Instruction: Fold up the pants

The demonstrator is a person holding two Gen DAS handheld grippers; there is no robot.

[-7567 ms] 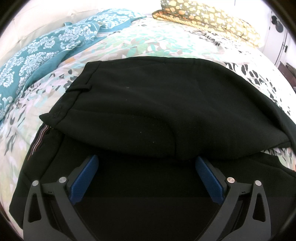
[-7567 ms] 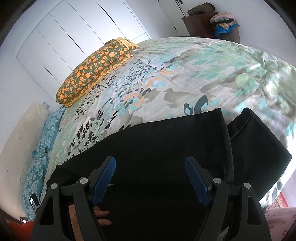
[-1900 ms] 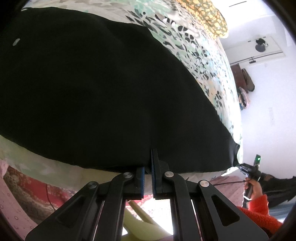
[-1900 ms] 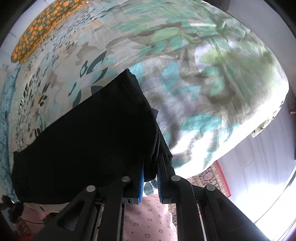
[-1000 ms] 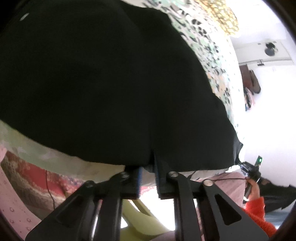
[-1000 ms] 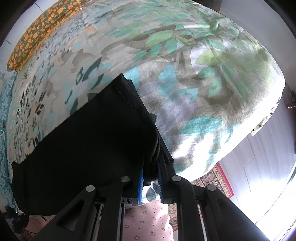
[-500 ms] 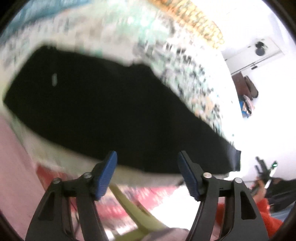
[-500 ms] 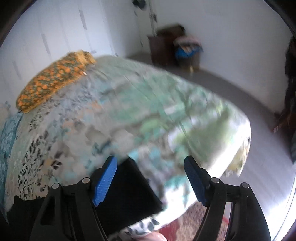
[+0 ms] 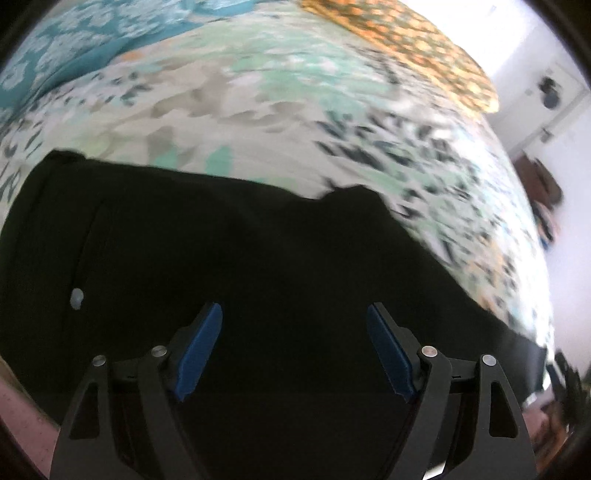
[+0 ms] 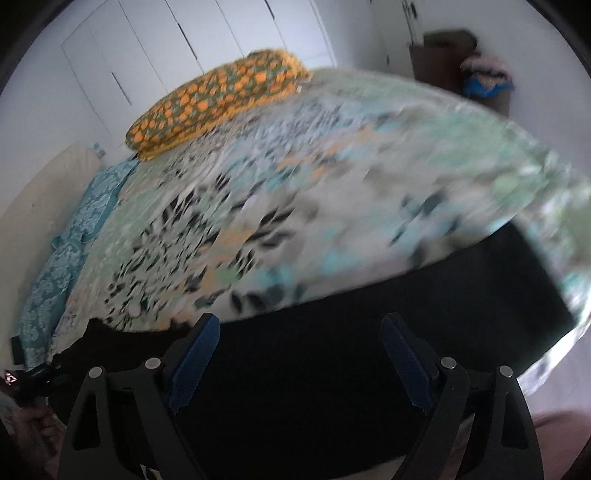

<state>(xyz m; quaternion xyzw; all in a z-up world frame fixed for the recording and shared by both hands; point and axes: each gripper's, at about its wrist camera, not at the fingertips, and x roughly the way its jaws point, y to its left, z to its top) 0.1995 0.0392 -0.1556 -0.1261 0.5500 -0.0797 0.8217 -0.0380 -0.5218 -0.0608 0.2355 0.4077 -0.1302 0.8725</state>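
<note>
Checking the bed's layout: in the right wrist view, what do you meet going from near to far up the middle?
Right gripper, jaws opening with nothing between them → black folded pants → leaf-print bedspread → orange-spotted pillow → white wardrobe doors.

Floral bedspread (image 9: 258,96); orange-patterned pillow (image 10: 218,99) at far end; teal blanket (image 10: 70,236) along edge; white wardrobe doors (image 10: 192,40).

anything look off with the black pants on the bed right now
The far edge of the flat black pants is uneven: a small bump of fabric sticks up against the floral bedspread. A pale fleck sits near their left end.
</note>
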